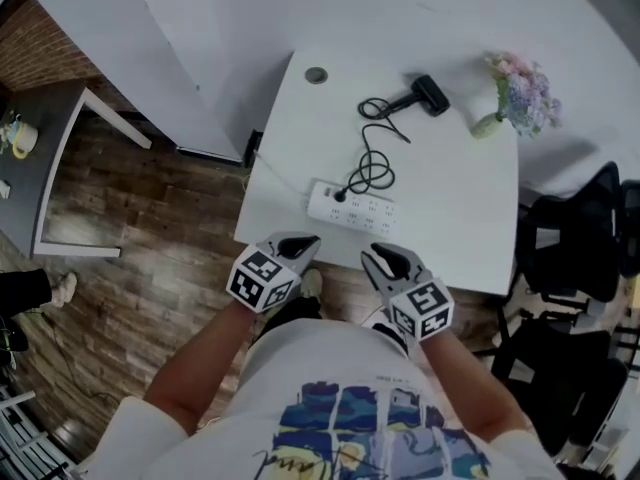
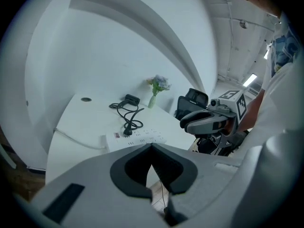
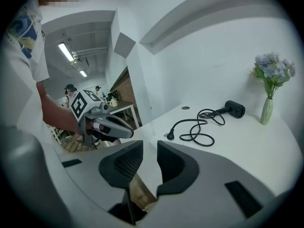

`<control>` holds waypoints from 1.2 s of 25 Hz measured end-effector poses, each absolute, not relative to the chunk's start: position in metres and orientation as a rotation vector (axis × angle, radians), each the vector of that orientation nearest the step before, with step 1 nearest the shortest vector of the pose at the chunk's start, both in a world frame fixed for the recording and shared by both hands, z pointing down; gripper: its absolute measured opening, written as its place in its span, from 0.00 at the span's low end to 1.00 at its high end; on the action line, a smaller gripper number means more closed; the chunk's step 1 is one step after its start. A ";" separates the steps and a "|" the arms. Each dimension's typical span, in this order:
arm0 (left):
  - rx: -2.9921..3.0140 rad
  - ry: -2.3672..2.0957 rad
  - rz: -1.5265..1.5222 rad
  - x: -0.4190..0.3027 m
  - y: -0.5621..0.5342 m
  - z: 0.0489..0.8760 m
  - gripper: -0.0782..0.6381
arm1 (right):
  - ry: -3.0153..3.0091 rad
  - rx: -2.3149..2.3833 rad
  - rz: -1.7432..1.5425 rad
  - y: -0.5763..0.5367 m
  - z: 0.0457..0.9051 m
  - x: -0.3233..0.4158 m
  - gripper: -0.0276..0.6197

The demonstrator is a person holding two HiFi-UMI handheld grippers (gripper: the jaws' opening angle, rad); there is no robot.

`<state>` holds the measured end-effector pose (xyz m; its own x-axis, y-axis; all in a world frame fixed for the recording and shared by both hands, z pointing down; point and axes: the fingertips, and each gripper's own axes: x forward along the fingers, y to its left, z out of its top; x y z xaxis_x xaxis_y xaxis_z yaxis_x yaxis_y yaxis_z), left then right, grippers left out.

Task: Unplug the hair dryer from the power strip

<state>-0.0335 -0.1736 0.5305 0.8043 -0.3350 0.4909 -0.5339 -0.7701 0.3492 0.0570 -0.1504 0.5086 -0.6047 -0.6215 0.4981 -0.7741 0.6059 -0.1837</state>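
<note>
Though its plug's seating is too small to judge, one black hair dryer lies upper centre, cord reaching one white power strip mid-frame. The left gripper is closed and empty; the right gripper is parted, empty.

A white table carries a black hair dryer, whose black cord loops to a white power strip with a small red mark. At the far right, a pale green vase holds pink and lavender-blue flowers. The left gripper and right gripper are grey with black pads, each bearing black-and-white square markers. The floor is brown wood plank. The person's shirt is white with a blue and yellow print.
</note>
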 end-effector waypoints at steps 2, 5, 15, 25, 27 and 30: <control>2.511 -0.629 0.568 -0.033 -0.182 0.536 0.11 | -2.429 1.136 0.556 -0.158 0.516 0.058 0.19; 2.515 -0.596 0.580 -0.032 -0.192 0.542 0.11 | -2.400 1.162 0.576 -0.169 0.524 0.059 0.20; 2.507 -0.523 0.635 -0.034 -0.215 0.569 0.11 | -2.347 1.199 0.602 -0.206 0.536 0.048 0.20; 2.485 -0.496 0.670 -0.027 -0.232 0.591 0.11 | -2.305 1.177 0.623 -0.235 0.557 0.041 0.22; 2.483 -0.491 0.684 -0.025 -0.234 0.595 0.11 | -2.301 1.170 0.632 -0.239 0.561 0.041 0.22; 2.482 -0.478 0.702 -0.022 -0.238 0.600 0.11 | -2.292 1.161 0.648 -0.247 0.568 0.041 0.23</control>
<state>-0.0220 -0.2378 0.6005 0.8041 -0.1897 0.5634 -0.4548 -0.8066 0.3775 0.0412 -0.2473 0.5675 -0.5204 -0.5977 0.6099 -0.8285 0.5264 -0.1909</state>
